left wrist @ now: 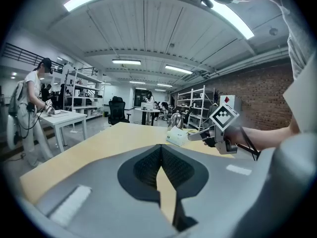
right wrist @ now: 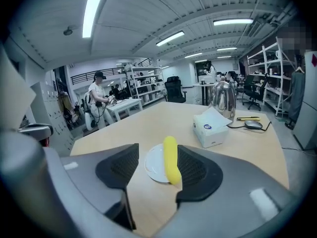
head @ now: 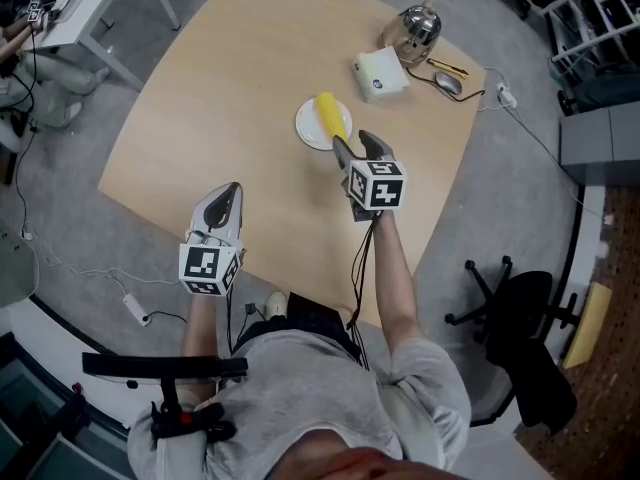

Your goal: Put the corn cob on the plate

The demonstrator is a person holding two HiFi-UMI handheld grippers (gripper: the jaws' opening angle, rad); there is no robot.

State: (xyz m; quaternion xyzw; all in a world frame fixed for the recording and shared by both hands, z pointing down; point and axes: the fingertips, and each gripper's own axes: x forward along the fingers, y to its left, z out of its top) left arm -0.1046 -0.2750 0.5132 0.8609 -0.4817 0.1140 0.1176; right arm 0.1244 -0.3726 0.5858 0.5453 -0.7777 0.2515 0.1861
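Note:
A yellow corn cob (head: 331, 117) lies across a small white plate (head: 311, 130) in the middle of the wooden table. My right gripper (head: 355, 145) hovers just short of the plate's near edge, open, with nothing between its fingers. In the right gripper view the corn cob (right wrist: 171, 158) rests on the plate (right wrist: 155, 166) beyond the jaws, closer to the right one. My left gripper (head: 228, 193) is shut and empty near the table's front edge, well to the left of the plate. In the left gripper view its own jaws meet, and the right gripper (left wrist: 218, 133) shows ahead.
Behind the plate stand a white tissue box (head: 381, 73) and a steel kettle (head: 414, 30), with a mouse (head: 449, 84) and a pen (head: 448, 66) by the right edge. A black office chair (head: 520, 338) is on the floor at right. People stand at distant tables.

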